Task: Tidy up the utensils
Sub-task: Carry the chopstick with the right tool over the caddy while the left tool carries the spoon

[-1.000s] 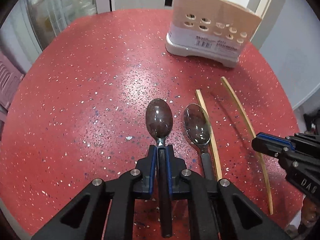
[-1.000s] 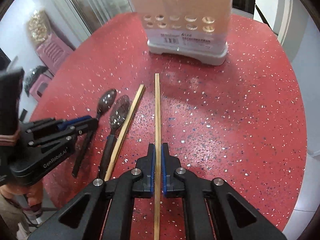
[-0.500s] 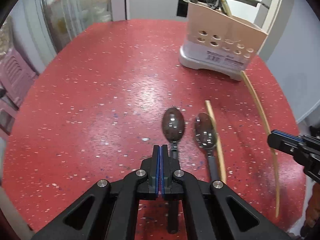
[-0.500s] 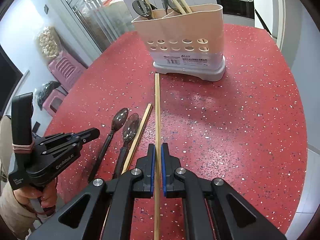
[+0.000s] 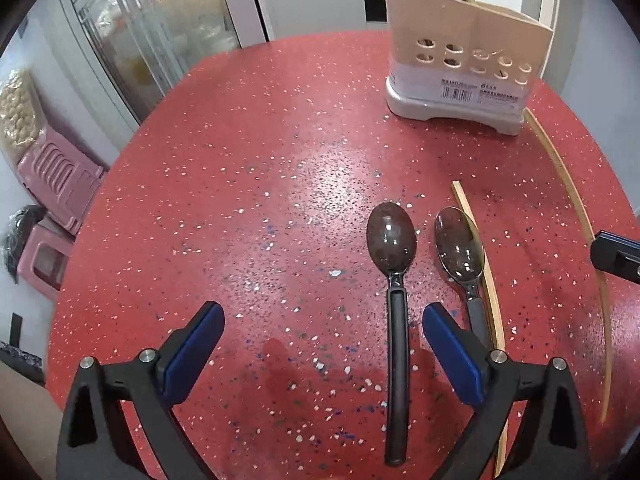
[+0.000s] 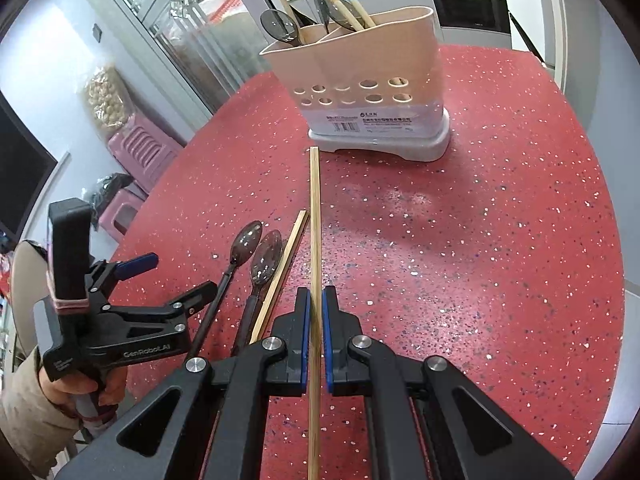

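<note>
PROGRESS: holder (image 6: 372,92) part-filled; two spoons (image 5: 392,240), one chopstick (image 5: 478,264) on surface (image 5: 240,200) | left tool (image 5: 320,320) just spread, empty | right tool (image 6: 315,308) pinching chopstick (image 6: 315,220)

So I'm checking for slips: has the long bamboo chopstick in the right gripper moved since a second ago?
Yes. The long bamboo chopstick, clamped in the right gripper, has risen off the red speckled table, its tip closer to the beige utensil holder.
</note>
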The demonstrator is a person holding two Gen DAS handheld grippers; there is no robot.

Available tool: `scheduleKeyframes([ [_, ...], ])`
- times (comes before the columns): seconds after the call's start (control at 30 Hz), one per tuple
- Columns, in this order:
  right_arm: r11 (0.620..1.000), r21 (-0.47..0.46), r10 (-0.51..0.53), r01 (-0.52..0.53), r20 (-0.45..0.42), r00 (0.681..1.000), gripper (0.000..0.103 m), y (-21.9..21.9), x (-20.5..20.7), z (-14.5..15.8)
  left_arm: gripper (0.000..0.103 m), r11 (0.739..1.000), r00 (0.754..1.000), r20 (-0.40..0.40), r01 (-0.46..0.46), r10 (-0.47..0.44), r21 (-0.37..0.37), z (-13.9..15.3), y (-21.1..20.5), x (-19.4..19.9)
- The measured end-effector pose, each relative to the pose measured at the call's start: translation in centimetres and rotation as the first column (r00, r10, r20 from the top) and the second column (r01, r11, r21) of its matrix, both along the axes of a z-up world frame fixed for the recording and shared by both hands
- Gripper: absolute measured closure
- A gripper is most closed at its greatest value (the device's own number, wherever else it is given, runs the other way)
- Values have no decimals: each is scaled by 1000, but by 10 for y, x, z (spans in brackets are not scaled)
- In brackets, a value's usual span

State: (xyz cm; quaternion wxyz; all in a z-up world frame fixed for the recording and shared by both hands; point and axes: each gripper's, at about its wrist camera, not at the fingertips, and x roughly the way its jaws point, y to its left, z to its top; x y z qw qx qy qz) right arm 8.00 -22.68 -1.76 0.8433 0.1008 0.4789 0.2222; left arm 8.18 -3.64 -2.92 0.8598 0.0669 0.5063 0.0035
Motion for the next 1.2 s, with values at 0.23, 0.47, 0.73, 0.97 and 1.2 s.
scheduleKeyframes([
  [0.23, 1000, 6, -10, 10, 3, 1000, 97, -1, -1, 3, 4, 997, 994, -82, 69, -72, -37, -22, -13, 22],
  [0.47, 1000, 8, -7, 7, 11, 1000, 97, 3, -2, 7, 61, 984, 977, -162, 120, -140, -131, -30, -7, 44],
  [0.73, 1000, 14, -13, 13, 36, 999, 97, 2, -3, 16, 67, 968, 984, -94, 129, -152, -217, -30, 3, 30],
  [0.97, 999, 28, -19, 16, 86, 996, 97, -3, -2, 31, 67, 954, 995, 55, 93, -81, -285, -1, 15, 8],
  [1.2, 999, 29, -35, 30, 164, 986, 97, -10, 1, 60, 67, 936, 980, 192, 108, -45, -335, 42, 29, 3],
])
